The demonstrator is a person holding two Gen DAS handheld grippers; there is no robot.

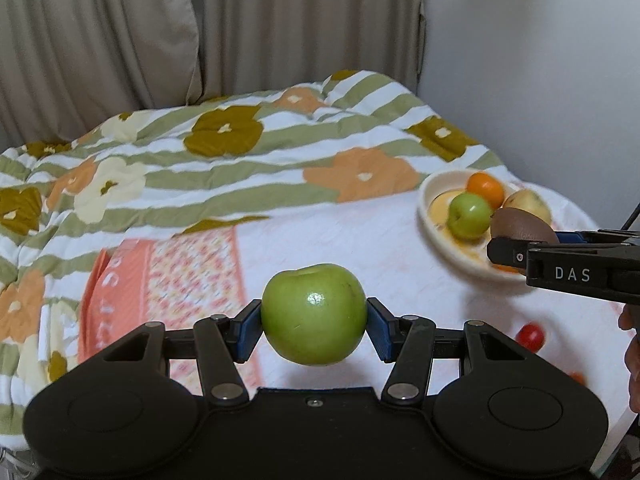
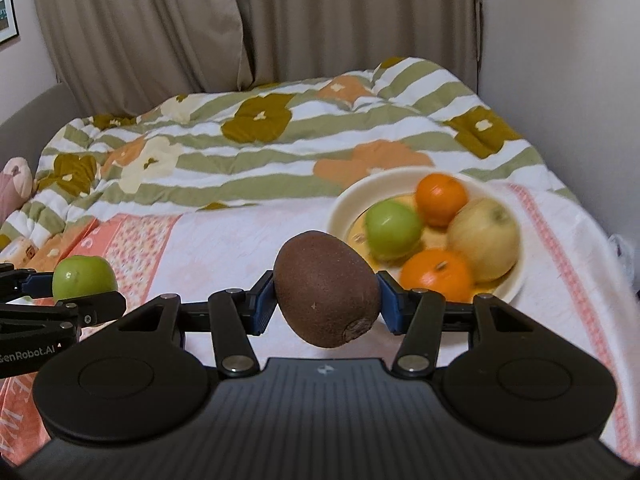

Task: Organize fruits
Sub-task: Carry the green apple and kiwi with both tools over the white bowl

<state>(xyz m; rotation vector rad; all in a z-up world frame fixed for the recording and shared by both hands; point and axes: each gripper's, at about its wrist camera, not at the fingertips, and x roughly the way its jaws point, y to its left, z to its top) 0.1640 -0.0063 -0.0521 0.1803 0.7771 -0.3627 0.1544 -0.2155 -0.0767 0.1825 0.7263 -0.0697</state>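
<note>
My left gripper (image 1: 314, 320) is shut on a green apple (image 1: 314, 314), which hangs above the bed between the blue pads. My right gripper (image 2: 326, 304) is shut on a brown kiwi (image 2: 326, 290), also lifted off the bed. A cream bowl (image 2: 340, 208) lies ahead to the right with a green apple (image 2: 392, 228), two oranges (image 2: 440, 198) and a yellow apple (image 2: 484, 240) inside. In the left wrist view the bowl (image 1: 430, 196) sits at the right, with the right gripper (image 1: 520, 248) and its kiwi (image 1: 520, 226) in front of it. The held green apple (image 2: 82, 278) shows at the left of the right wrist view.
A small red tomato (image 1: 530, 336) lies on the pink-patterned sheet (image 1: 320, 240) below the bowl. A striped floral quilt (image 1: 240, 152) is bunched up behind. Curtains (image 1: 200, 32) and a white wall (image 1: 540, 60) close off the back and right.
</note>
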